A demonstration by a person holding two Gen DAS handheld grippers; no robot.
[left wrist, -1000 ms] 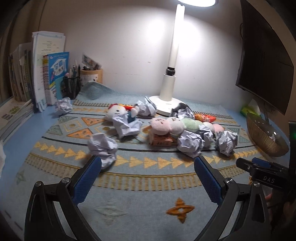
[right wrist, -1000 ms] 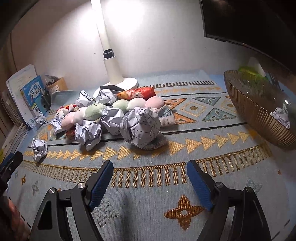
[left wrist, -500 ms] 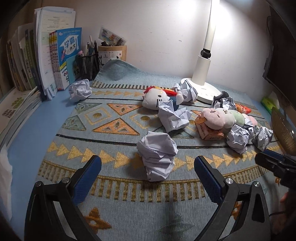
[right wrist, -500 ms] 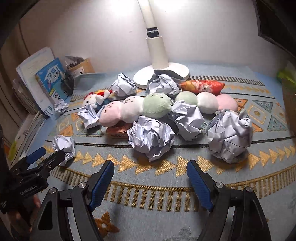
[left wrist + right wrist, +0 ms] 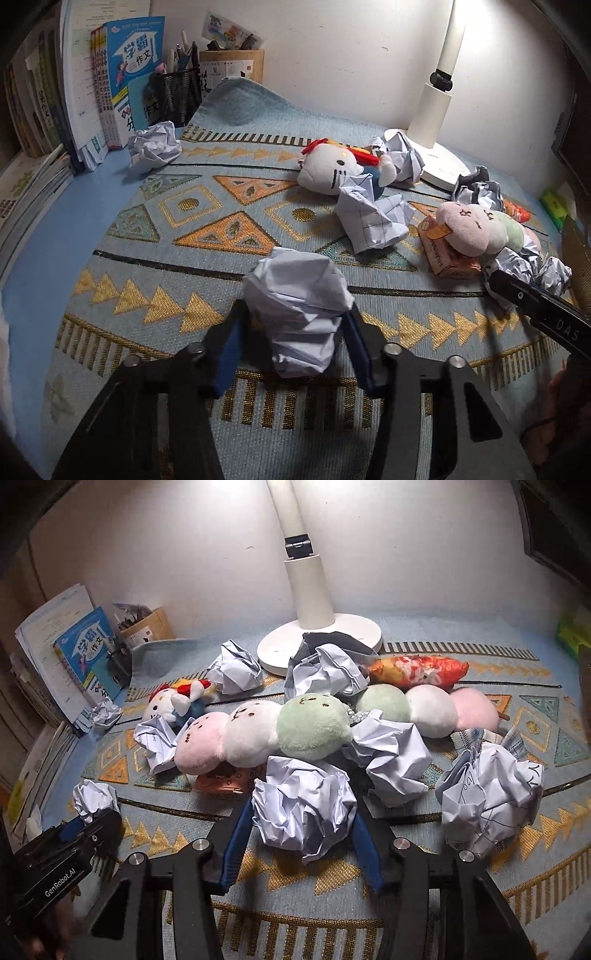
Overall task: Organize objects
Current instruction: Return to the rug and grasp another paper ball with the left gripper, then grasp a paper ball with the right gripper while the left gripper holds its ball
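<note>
Black fingers (image 5: 236,343); blue pads; silver screws

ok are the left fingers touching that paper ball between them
Touching. In the left wrist view both blue fingers of the left gripper, which have just closed, press the sides of the paper ball, no gap showing.

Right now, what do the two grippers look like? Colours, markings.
Both are matte black two-finger frames with blue pads and silver pivot bolts. The left gripper, seen from the right wrist view, has "GenRobot.AI" printed in white on its side. The right gripper, seen from the left wrist view, shows white letters "DAS". No cables visible.
</note>
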